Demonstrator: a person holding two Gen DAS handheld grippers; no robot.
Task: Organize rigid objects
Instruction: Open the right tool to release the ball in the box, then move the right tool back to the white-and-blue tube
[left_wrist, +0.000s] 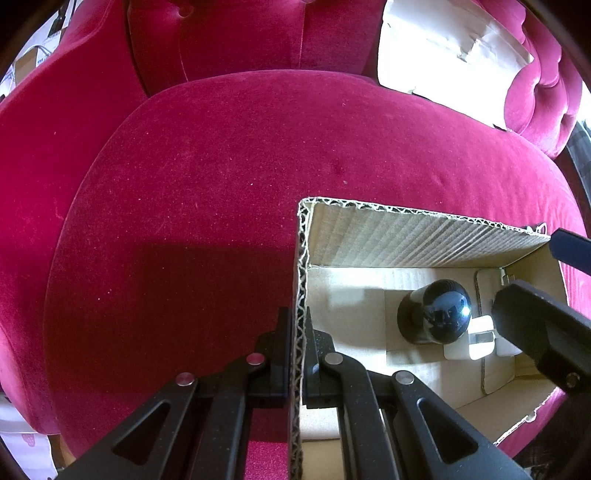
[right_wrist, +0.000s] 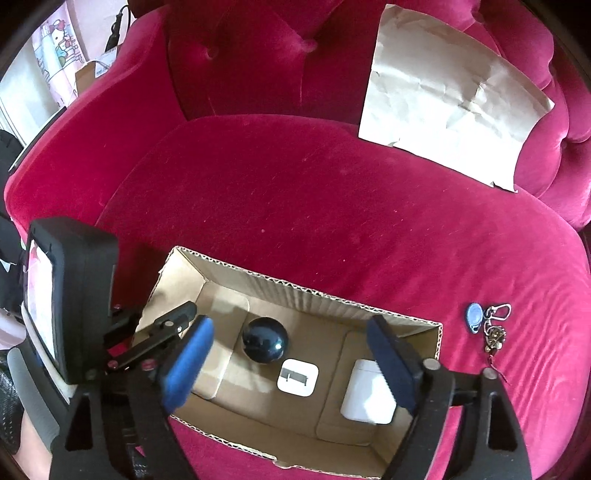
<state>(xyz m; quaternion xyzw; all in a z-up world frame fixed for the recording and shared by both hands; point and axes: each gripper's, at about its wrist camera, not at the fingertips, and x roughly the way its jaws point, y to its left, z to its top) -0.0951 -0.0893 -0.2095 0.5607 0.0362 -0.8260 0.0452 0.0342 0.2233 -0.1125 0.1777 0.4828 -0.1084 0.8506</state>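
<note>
**Left claw pins the box wall; right claw gapes over the box**

In the left wrist view, the red sofa (left_wrist: 221, 184) fills the upper and left parts of the frame. At lower centre the left claw (left_wrist: 297, 332) is clamped on the near-left wall of the cardboard box (left_wrist: 424, 236), one finger outside the corrugated edge and one inside. To the right, inside the box, a black ball-headed object (left_wrist: 439, 314) stands on the floor, with a white charger (left_wrist: 472, 339) just beside it. A black finger of the right claw (left_wrist: 535, 321) reaches in from the right edge. At upper right a sheet of brown paper (left_wrist: 443, 62) leans on the sofa back.

In the right wrist view, the left claw's body shows at the left edge, gripping the box wall (right_wrist: 166, 288). The right claw (right_wrist: 291, 354) stands wide apart, its blue pads (right_wrist: 188, 358) on either side of the box interior, nothing pressed between them. Under it, from left to right on the box floor: the black object (right_wrist: 264, 341), the charger (right_wrist: 297, 378) with prongs up, and a white case (right_wrist: 364, 395) partly hidden by the right finger. Outside the box, at right on the cushion, lie a blue tag (right_wrist: 474, 317) and a key ring (right_wrist: 496, 328).
</note>
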